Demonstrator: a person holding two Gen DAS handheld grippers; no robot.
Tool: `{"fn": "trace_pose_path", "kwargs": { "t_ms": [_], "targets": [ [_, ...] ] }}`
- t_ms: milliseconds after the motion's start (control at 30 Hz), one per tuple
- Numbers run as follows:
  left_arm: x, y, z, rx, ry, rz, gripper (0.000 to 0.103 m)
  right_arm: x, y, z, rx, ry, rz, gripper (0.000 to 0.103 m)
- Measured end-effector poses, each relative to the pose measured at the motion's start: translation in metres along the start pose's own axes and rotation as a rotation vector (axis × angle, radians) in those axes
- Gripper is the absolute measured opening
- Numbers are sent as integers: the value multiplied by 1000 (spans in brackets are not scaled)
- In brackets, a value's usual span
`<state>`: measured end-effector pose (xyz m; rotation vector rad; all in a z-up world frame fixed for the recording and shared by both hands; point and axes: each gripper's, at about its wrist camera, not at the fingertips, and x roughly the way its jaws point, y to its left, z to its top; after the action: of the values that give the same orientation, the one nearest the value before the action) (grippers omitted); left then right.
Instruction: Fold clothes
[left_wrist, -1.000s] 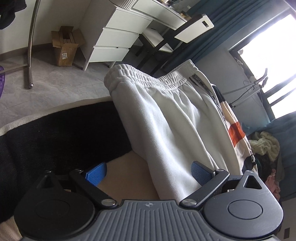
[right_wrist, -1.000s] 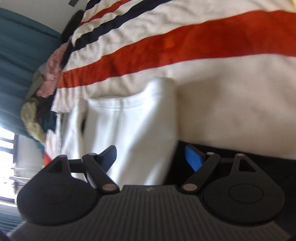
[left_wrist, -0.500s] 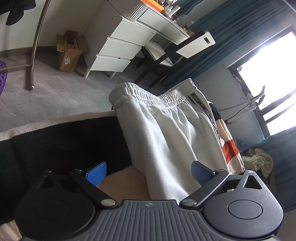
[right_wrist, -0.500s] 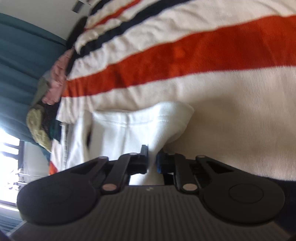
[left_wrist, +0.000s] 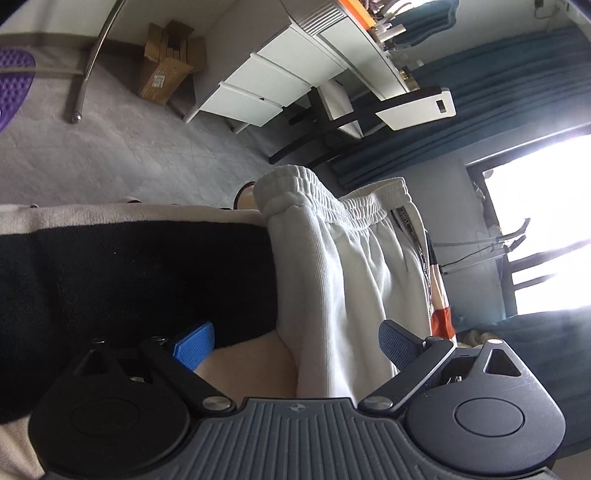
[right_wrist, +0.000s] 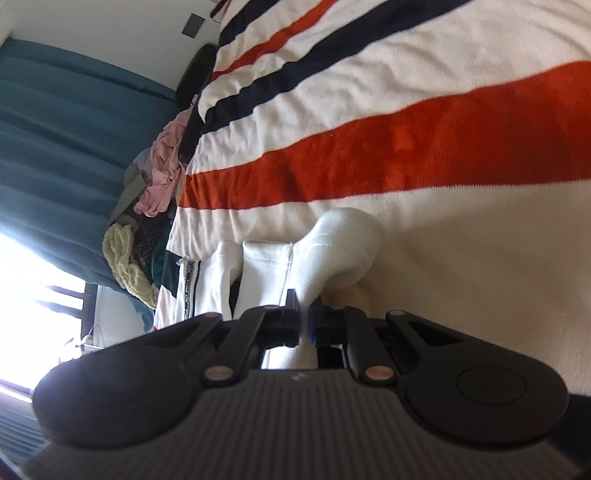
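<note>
Garment: white ribbed-knit sweatpants w/ elastic gathered waistband (left_wrist: 343, 280), lying across the striped fleece bed blanket (cream, orange, navy, black bands) (right_wrist: 406, 162); waistband end reaches the bed edge nearest the floor.
Garment, far end: leg hem (right_wrist: 332, 251) seen in right wrist view, lifted into a soft hump off the blanket.
Right gripper (right_wrist: 303, 325): jaws pinched narrow on the hem cloth; fabric runs straight btwn the pads.
Left gripper (left_wrist: 295, 339): jaws wide, blue pads either side of the leg fabric, not pressing. Nothing held.
Handling (judged): thick cotton-type knit, soft, limp, no stiffness; drapes & sags from any single pinch. Light-to-moderate wt. Not slippery on fleece, prob. drags a bit. Not fragile.
Where to hold (judged): hem or waistband, where cloth is doubled & firmer; grab both layers or top layer peels off. Two-pt hold keeps the edge straight.
Count, task garments: 1 pr sweatpants.
Count, grippers: 2.
Count, other clothes: heap by the teal curtain, incl. pink crumpled garment (right_wrist: 162, 173) & yellow-cream chunky knit (right_wrist: 127, 262); total in heap cannot tell.
Count, furniture: 1 white drawer unit, 3 drawers (left_wrist: 269, 92).
Count, boxes: 1 brown cardboard box (left_wrist: 166, 70).
</note>
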<state>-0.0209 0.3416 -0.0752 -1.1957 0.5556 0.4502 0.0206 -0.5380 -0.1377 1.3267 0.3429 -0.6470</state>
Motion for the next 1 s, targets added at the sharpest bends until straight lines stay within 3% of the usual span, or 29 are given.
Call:
{"fn": "trace_pose_path", "kwargs": {
  "t_ms": [233, 433, 633, 833, 1000],
  "targets": [
    [31, -1, 4, -39, 4, -17, 90, 6, -6, 0, 35, 30, -38, 8],
    [57, -19, 6, 54, -35, -11, 72, 8, -6, -2, 22, 24, -46, 8],
    [65, -13, 7, -29, -65, -36, 27, 12, -1, -6, -12, 12, -84, 8],
    [46, -14, 9, -18, -96, -101, 16, -4, 1, -12, -15, -49, -39, 8],
    [7, -22, 4, 13, -155, -225, 15, -38, 20, -13, -104, -188, 53, 7]
  ]
}}
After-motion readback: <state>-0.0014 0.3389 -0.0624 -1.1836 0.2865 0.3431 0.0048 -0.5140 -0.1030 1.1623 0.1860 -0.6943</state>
